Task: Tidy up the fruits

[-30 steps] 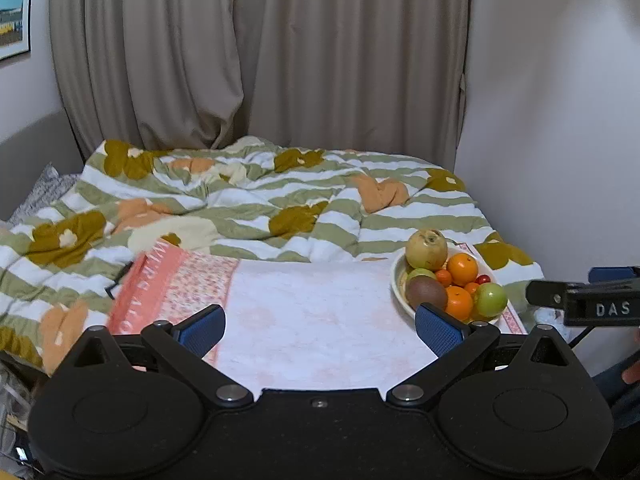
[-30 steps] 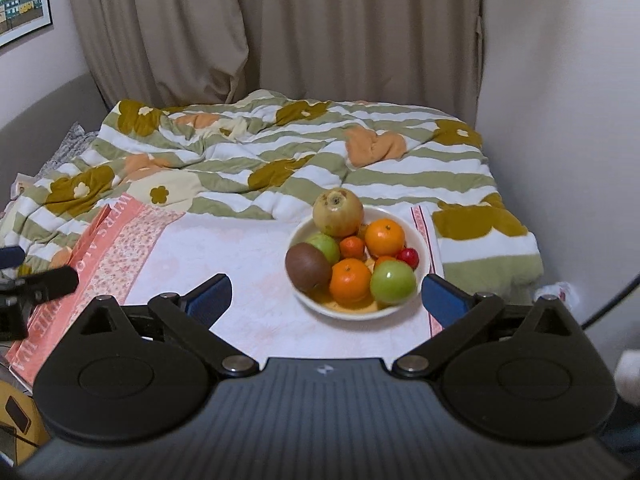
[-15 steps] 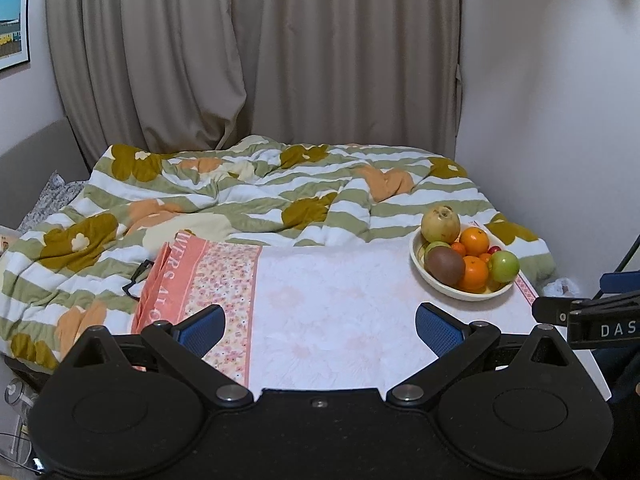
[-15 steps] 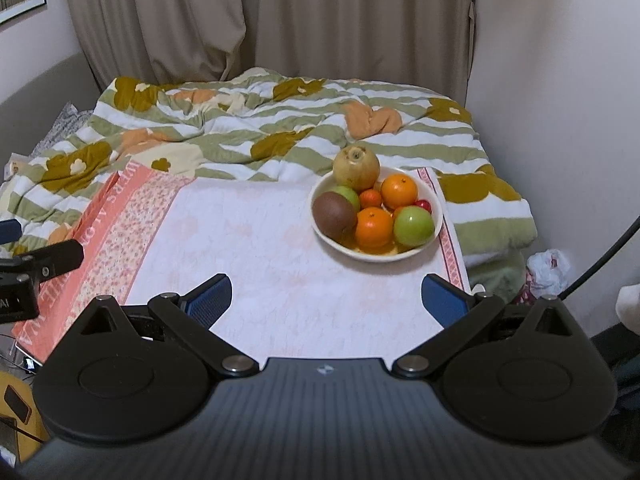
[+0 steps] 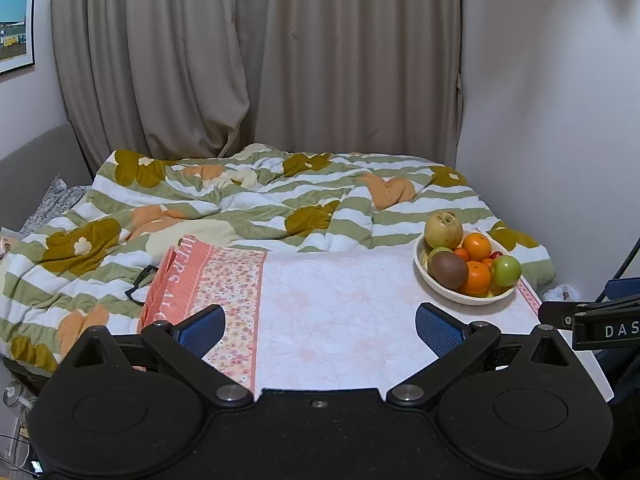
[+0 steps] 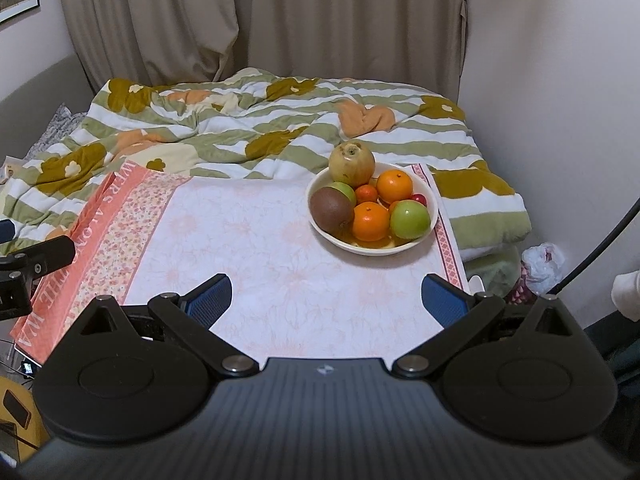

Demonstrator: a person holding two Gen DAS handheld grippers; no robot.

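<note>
A white bowl [image 6: 424,242] of fruit stands at the far right of a cloth-covered table [image 6: 260,248]. It holds a brown kiwi [image 6: 331,209], a tan pear [image 6: 352,164], two oranges [image 6: 371,222], a green apple [image 6: 410,219] and small red fruits. In the left wrist view the bowl [image 5: 444,294] sits ahead to the right. My right gripper [image 6: 326,300] is open and empty, well short of the bowl. My left gripper [image 5: 320,330] is open and empty over the table's near edge.
A bed with a striped floral duvet [image 6: 248,128] lies behind the table, curtains [image 6: 260,20] beyond it. A wall [image 6: 560,80] closes the right side. A plastic bag [image 6: 542,264] lies on the floor at right. The other gripper's arm shows at each view's edge.
Both grippers have pulled back and risen from the table. The bowl now looks smaller and farther in both views. Both stay open.
</note>
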